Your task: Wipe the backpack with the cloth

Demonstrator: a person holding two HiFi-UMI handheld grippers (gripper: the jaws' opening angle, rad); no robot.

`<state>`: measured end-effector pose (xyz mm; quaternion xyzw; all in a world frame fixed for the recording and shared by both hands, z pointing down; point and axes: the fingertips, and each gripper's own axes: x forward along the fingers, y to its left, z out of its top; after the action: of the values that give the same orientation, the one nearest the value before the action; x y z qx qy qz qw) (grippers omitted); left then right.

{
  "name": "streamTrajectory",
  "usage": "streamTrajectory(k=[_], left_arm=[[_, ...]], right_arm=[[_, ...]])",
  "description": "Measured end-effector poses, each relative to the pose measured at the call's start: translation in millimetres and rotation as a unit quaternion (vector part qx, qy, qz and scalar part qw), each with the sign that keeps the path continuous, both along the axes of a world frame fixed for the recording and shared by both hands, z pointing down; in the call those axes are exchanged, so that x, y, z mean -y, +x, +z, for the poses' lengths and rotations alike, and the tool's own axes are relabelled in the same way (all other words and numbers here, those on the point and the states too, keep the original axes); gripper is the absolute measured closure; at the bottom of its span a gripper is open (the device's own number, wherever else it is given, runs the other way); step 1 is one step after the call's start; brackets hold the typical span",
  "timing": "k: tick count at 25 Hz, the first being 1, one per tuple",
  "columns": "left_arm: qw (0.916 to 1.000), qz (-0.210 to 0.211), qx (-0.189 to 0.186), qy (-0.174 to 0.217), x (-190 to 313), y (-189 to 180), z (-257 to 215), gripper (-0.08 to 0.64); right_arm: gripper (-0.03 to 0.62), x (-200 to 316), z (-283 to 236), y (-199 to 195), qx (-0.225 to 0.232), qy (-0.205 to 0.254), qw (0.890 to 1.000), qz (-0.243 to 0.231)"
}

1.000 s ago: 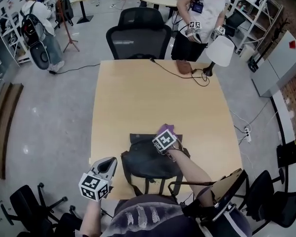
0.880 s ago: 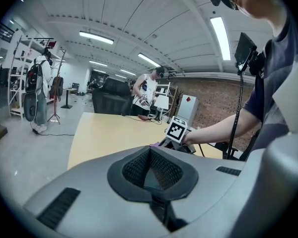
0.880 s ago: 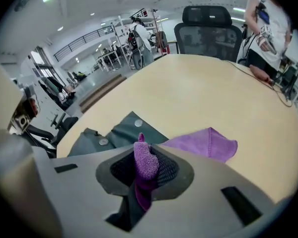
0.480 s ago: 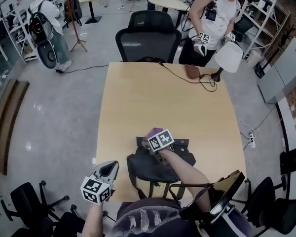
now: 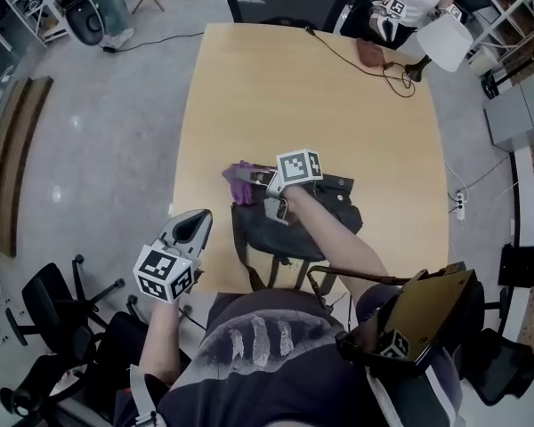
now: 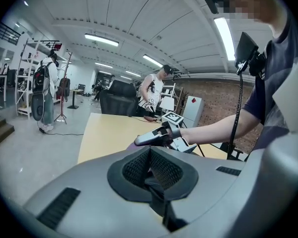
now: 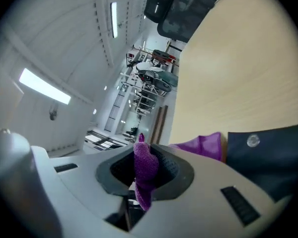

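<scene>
Two claws differ: the right claw [image 5: 258,185], clamped on the purple cloth [image 5: 239,181], sits at the upper-left corner of the dark backpack [image 5: 325,225] mid-frame on the table [image 5: 294,96], the bag stretching rightward from it, while the left claw [image 5: 194,228] hangs closed and empty at lower left.

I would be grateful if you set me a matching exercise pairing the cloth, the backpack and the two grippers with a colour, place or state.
Things:
1. cloth
2. backpack
3. left gripper
4. right gripper

Descriptions:
A. shut and empty, near the table's corner
B. purple
C. shut on the cloth
D. dark, lying on the table

Pairs: 1-B, 2-D, 3-A, 4-C.
</scene>
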<state>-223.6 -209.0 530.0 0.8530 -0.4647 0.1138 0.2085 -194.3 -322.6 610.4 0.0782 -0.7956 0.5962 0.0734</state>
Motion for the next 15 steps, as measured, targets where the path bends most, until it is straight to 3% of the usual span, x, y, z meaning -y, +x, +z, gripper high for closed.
streamTrajectory(k=[4,6,7,9,11,13,15], left_arm=[[1.0000,-0.006,-0.001,0.000,-1.1,-9.3,3.5,0.552],[1.0000,-0.010,-0.001,-0.001,-3.5,-13.5,4.1,0.552],[1.0000,-0.009,-0.002,-0.001,-4.9,-13.3,4.7,0.552],[1.0000,-0.004,-0.002,-0.001,-5.8,-9.5,5.6,0.553],[1.0000,0.003,-0.002,0.001,-4.5,-4.8,5.6,0.552],[1.0000,0.009,-0.002,0.000,-4.8,-1.4,7.2,0.552],[0.9998,0.018,-0.002,-0.003,-5.7,2.6,10.4,0.552]], right_arm=[[0.541,-6.5,-43.8,-2.9,0.106,-0.030,0.994,-0.004],[0.540,-20.9,-49.7,-1.5,0.125,-0.042,0.991,-0.027],[0.540,-31.2,-45.1,1.6,0.113,-0.045,0.992,-0.040],[0.541,-48.5,-23.1,15.1,0.040,-0.043,0.997,-0.056],[0.540,-53.6,7.0,34.9,-0.061,-0.014,0.996,-0.064],[0.541,-51.8,33.1,56.9,-0.149,0.033,0.986,-0.070],[0.541,-48.1,52.1,80.2,-0.225,0.081,0.968,-0.079]])
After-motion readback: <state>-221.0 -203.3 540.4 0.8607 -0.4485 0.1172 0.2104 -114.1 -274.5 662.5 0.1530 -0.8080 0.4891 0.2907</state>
